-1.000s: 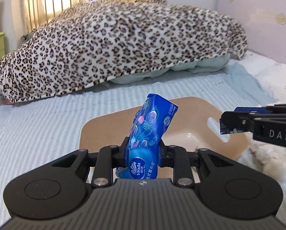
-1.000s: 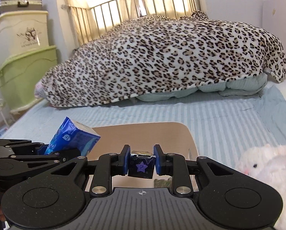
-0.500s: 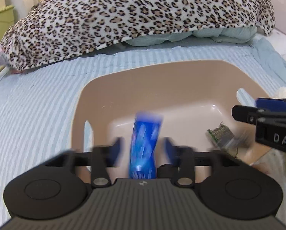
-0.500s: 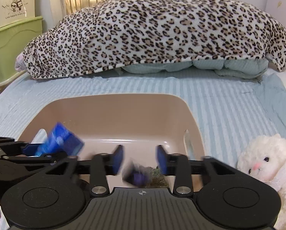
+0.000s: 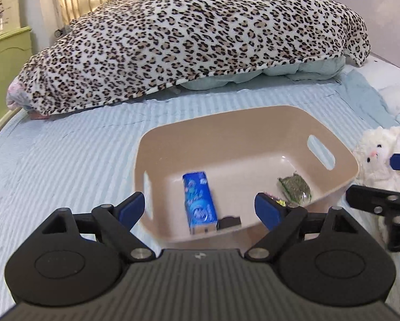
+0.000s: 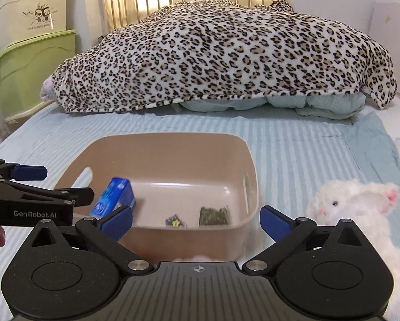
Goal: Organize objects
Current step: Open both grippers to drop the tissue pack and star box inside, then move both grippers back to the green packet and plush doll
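One tub. Inside: one blue tissue pack, one green packet, one small dark cube, one small colourful item. One white plush toy. One leopard blanket. Two storage bins.

The striped blue bed carries a tan basket, a white plush rabbit just beside it, and a leopard blanket.

Blue pack motion-blurred, print unreadable; its near end hidden behind basket wall. Dark item beside it mostly hidden, can't identify. Plush partly covered by right hand-held gripper, itself cut by frame edge.
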The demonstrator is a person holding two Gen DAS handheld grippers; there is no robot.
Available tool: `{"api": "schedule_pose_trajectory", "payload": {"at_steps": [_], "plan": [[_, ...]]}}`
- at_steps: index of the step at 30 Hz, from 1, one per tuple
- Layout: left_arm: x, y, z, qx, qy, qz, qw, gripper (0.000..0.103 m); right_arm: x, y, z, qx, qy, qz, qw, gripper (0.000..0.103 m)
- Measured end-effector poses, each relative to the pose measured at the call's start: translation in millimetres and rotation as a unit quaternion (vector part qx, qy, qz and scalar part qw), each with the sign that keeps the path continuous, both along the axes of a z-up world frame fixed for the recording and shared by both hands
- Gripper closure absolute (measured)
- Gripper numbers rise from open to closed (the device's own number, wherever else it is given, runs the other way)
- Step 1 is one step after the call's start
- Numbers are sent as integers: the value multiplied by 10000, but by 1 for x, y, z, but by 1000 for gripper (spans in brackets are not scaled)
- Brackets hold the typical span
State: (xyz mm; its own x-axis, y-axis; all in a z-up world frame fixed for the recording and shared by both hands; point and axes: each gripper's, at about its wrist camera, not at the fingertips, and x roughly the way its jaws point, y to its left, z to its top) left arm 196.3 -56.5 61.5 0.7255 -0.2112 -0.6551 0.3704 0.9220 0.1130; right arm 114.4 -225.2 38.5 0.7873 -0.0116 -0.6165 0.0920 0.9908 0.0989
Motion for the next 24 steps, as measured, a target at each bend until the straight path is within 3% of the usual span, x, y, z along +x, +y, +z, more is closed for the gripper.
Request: {"api": "schedule_pose_trajectory", "payload": {"at_steps": [10, 24], "plan": [[-46, 26, -18, -85, 373, -24, 9993, 13, -52, 1, -22, 6, 331, 75, 9994, 0], [-74, 38, -82, -78, 1257, -281, 9916, 13, -68, 15, -68, -2, 958, 234, 9951, 0]]}}
